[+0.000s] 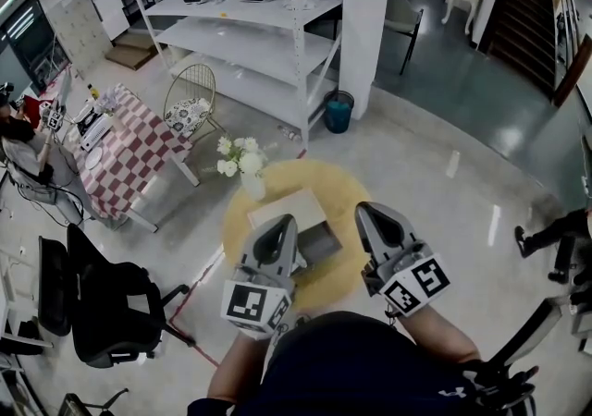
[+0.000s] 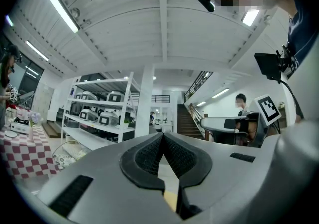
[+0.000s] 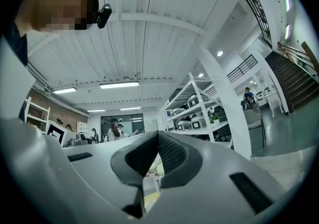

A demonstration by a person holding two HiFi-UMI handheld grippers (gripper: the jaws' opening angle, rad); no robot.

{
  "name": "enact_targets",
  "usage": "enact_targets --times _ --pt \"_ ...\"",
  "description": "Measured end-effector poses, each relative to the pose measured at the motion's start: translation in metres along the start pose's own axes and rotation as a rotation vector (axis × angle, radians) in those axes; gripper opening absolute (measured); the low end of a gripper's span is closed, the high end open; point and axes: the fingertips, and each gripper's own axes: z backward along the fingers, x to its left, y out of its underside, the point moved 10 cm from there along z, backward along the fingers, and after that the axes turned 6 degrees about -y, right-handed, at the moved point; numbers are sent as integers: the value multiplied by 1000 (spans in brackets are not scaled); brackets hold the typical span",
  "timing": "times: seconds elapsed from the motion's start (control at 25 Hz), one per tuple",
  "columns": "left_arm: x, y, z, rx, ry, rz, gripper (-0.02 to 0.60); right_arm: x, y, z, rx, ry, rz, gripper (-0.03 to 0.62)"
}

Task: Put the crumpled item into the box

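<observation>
Yellow round table [image 1: 344, 185] fills the lower middle of the head view. White flowers [image 1: 239, 157] stand at its left edge. Just right of them the left gripper [image 1: 280, 226] is raised over the table, its jaws pressed together with nothing between them, and its own view looks up at the ceiling. Between the two tools lies a pale box [image 1: 289, 208] with a grey part on its right side. Whether it is open I cannot tell. To the right, the right gripper [image 1: 370, 213] is also raised, tips meeting and empty.

No crumpled item can be made out in any view. It may lie under the tools on the hidden near part of the table. If it is paper or cloth, as the task suggests, it is probably light, soft and springy. A pinch across a thick ridge of folds should hold better than a loose corner, which could slip or unfold.
</observation>
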Motion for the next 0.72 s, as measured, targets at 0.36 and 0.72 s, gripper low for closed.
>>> enact_targets --times 0.36,0.72 --pt "5 8 -9 17 16 4 17 -4 6 -5 20 4 1 3" --pt "8 10 -13 27 12 8 17 -7 12 -9 29 6 -11 3"
